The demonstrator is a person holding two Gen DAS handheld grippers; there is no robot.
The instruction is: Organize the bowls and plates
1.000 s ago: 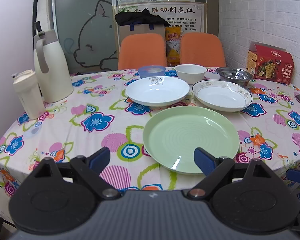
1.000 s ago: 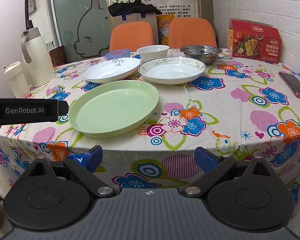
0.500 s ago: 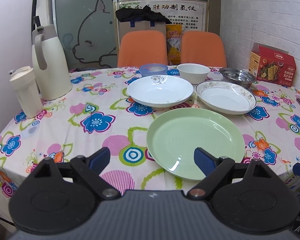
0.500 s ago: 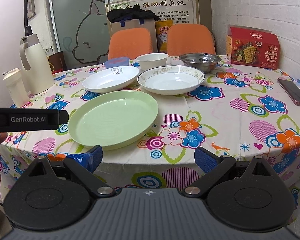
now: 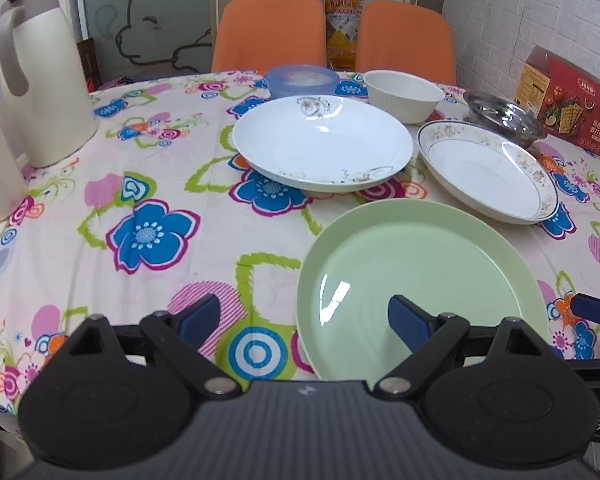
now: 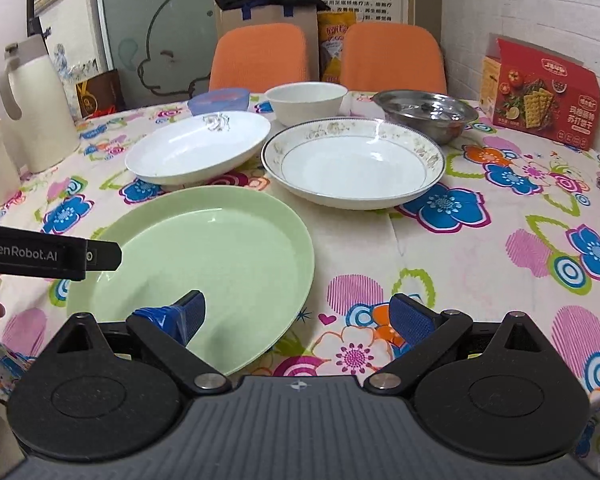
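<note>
Round pale-green plastic plate (image 5: 420, 276) on floral-clothed table (image 5: 160, 184); left gripper (image 5: 304, 320) and right gripper (image 6: 296, 320) above it, fingers apart, empty.

Nearest plate (image 5: 420, 276) lies before two plates (image 5: 324, 140); bowls (image 5: 404, 94) behind.

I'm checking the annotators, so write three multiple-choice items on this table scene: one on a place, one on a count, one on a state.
1. Where does the green plate lie?
A. nearest the grippers
B. beside the cracker box
C. on a chair

2. How many orange chairs stand behind the table?
A. one
B. two
C. four

3. How are the left gripper and right gripper set?
A. both open, holding nothing
B. left shut on a plate
C. right shut on a bowl

Key: 1 A, it is the closest dish in both views. 2 B, two orange backs show. 3 A, both pairs of fingers stand wide apart.
</note>
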